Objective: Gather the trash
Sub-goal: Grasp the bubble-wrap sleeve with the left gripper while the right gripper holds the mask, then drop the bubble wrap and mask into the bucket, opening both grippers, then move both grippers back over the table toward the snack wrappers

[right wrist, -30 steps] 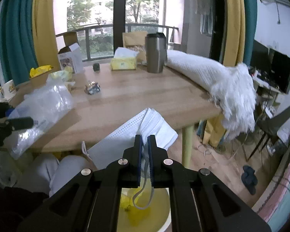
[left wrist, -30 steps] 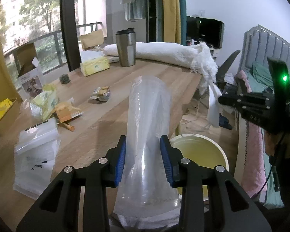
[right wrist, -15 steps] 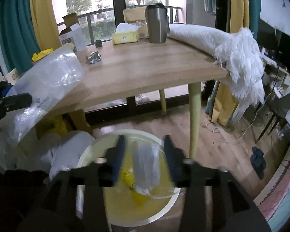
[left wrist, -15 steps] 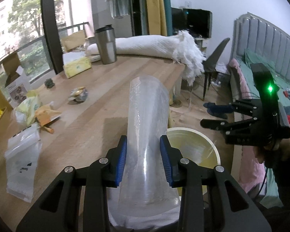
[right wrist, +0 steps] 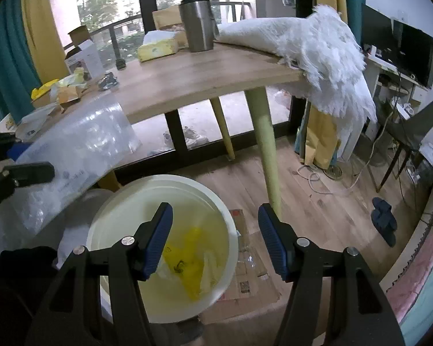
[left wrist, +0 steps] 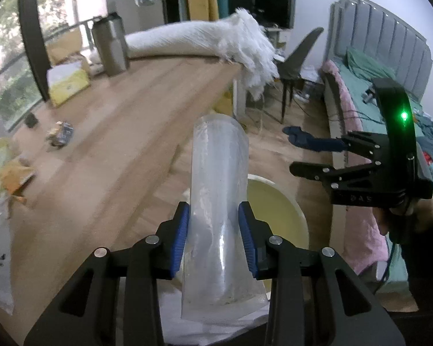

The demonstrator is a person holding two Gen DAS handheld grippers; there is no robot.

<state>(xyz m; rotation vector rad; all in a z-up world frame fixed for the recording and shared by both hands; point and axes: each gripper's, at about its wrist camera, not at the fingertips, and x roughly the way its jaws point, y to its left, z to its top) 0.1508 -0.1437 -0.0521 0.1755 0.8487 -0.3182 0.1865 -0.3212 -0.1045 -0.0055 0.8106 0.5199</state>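
Note:
My left gripper (left wrist: 215, 230) is shut on a clear plastic bag (left wrist: 219, 190) and holds it beside the table edge, just left of the pale yellow bin (left wrist: 297, 216). The bag also shows at the left of the right wrist view (right wrist: 80, 155). My right gripper (right wrist: 215, 236) is open and empty, directly above the bin (right wrist: 164, 181). Yellow and white trash (right wrist: 190, 262) lies in the bin. The right gripper also shows in the left wrist view (left wrist: 303, 155), right of the bag.
On the wooden table (right wrist: 199, 72) stand a steel tumbler (right wrist: 199, 26), a tissue pack (right wrist: 158, 47), a white towel (right wrist: 309, 46) hanging over the edge, and several wrappers (left wrist: 59, 135) at the left. Flattened cardboard (right wrist: 251, 274) lies beside the bin. A bed (left wrist: 369, 72) stands right.
My right gripper opened and let go of the white face mask, which fell into the bin. My left gripper carried the plastic bag rightward off the table toward the bin.

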